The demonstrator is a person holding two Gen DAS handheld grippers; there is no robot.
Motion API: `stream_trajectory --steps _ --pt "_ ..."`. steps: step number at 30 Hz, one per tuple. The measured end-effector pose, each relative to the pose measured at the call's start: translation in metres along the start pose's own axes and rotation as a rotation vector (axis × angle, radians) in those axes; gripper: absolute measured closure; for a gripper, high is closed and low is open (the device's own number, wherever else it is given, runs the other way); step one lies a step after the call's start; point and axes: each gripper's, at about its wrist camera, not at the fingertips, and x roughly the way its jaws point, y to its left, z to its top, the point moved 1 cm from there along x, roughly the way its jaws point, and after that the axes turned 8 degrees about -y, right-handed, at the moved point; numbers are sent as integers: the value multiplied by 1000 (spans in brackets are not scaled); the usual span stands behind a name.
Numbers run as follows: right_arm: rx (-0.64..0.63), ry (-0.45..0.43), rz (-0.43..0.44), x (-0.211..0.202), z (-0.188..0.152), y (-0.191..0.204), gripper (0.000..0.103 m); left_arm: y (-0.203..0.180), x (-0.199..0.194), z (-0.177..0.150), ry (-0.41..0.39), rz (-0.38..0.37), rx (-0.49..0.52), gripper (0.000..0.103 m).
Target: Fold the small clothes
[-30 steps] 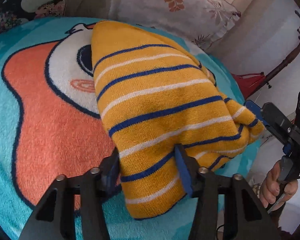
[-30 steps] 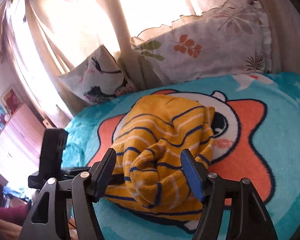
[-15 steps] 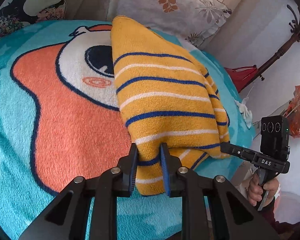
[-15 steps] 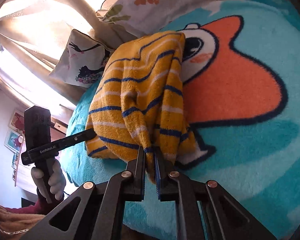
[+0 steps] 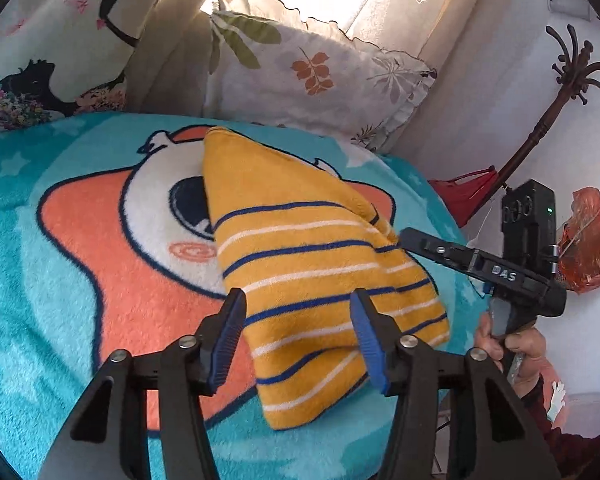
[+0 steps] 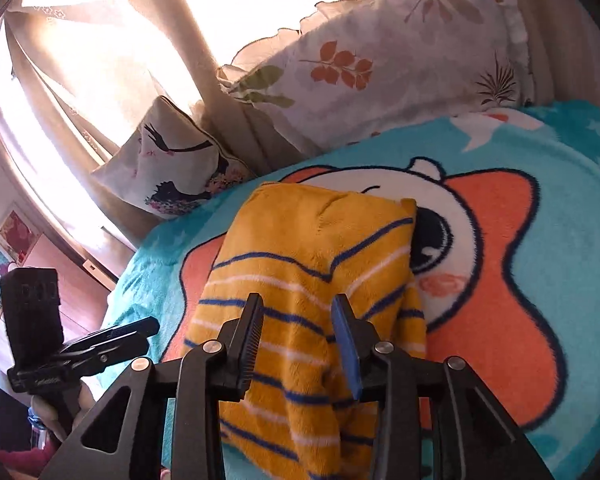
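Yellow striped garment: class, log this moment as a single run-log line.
left hand-held gripper: open | right hand-held gripper: open | yellow striped garment: folded, lying on cartoon blanket | held: nothing

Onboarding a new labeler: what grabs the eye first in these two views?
The mustard-yellow striped garment, folded into a compact bundle, lies mid-frame on the turquoise blanket over its orange cartoon star. Both tools frame it with jaws apart: the left tool spans its near end, while the right tool sits over its stripes from the other side. Behind, a leaf-print pillow leans by the sunlit curtains.
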Motion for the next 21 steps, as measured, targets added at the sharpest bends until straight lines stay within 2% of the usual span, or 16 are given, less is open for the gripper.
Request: stream_trajectory --steps 3,5,7,8,10,11,12,14,16,19,20,21 --pt "-30 56 -90 39 -2 -15 62 -2 38 -4 62 40 17 46" --pt "-73 38 -177 45 -4 -20 62 6 58 -13 111 100 7 38" --pt "-63 24 -178 36 -2 -21 62 19 62 -17 142 56 -78 35" --pt "-55 15 -174 30 -1 -20 58 25 58 -16 148 21 -114 35" --pt "-35 -1 -141 18 2 -24 44 35 46 -13 125 -14 -159 35" --pt "-23 -6 -134 14 4 -28 29 41 40 -10 101 -8 -176 35" --pt "-12 -10 -143 12 7 -33 22 48 36 -6 77 4 -194 34" --pt "30 -9 -156 13 13 -48 21 63 34 1 47 13 -236 30" --pt "104 9 -124 21 19 -64 20 76 43 4 51 -16 -289 25" --pt "213 63 10 45 23 -78 20 78 79 4 151 -116 -337 24" --pt "233 95 54 57 22 -79 20 75 89 5 155 -152 -342 22" --pt "238 135 87 69 21 -78 20 69 92 7 138 -166 -327 15"
